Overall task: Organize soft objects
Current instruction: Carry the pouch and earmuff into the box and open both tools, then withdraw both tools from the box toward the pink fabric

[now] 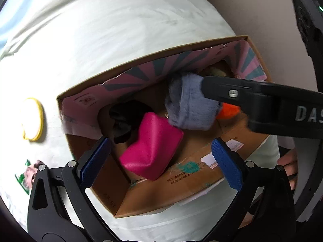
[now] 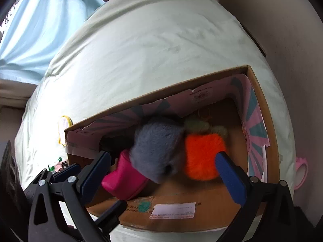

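A cardboard box (image 2: 260,92) (pink-and-teal printed lining) is shown on a pale sheet (image 2: 151,46). Inside it, a grey plush (image 2: 157,151) is seen lying over a magenta pouch (image 2: 123,183) and beside an orange plush (image 2: 203,157). The right gripper (image 2: 163,170) and the left gripper (image 1: 159,159) are both held spread wide above the box, nothing being grasped.

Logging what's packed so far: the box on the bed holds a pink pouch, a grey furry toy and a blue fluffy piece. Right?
Not quite: the fluffy piece is orange, not blue, as the right wrist view shows. The pink pouch and grey furry toy are in the box.
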Demonstrator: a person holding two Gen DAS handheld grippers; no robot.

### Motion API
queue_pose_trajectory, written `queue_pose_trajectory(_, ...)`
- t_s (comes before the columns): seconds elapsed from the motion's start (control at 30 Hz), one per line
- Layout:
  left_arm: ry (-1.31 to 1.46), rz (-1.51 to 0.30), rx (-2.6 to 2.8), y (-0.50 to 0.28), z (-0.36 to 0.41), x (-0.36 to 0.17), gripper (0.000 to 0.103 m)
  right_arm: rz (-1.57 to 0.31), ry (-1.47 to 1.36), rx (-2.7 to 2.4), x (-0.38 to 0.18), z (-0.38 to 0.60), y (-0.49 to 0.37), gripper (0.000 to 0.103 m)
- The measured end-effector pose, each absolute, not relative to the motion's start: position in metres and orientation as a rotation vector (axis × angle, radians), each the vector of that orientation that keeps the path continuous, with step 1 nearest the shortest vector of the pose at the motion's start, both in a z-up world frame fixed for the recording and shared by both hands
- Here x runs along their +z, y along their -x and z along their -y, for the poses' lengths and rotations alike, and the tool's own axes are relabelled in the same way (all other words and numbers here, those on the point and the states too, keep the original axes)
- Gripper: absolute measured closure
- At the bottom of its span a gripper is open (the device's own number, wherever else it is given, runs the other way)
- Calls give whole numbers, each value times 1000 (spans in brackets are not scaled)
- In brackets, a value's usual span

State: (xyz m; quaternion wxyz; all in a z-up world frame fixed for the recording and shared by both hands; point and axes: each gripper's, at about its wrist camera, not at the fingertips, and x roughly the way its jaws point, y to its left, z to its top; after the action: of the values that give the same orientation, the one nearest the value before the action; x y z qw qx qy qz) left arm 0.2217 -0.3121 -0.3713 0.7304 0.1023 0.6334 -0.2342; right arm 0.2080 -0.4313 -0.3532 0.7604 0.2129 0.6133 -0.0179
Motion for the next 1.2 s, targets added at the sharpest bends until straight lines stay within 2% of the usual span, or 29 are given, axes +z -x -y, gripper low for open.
queue_pose_trajectory(0.33,-234,-1379,-513,-210,300,-353,4,-1312,-431,-41,-346,432,-194,0)
queue_pose_trajectory(0.53,-230,-1331,-488,-205,298,-329,3,-1267,-382,-31,-321,429,-183,0)
queue_pose_trajectory(0.9,-142,-1175,-415,-163,241,-236,3,-1132,-290,13,-227,401,-146,0)
queue_pose_trajectory(1.2,-43,-1012,-308,-104,147,-150,3,-987,-165,27,-142,339,-92,0)
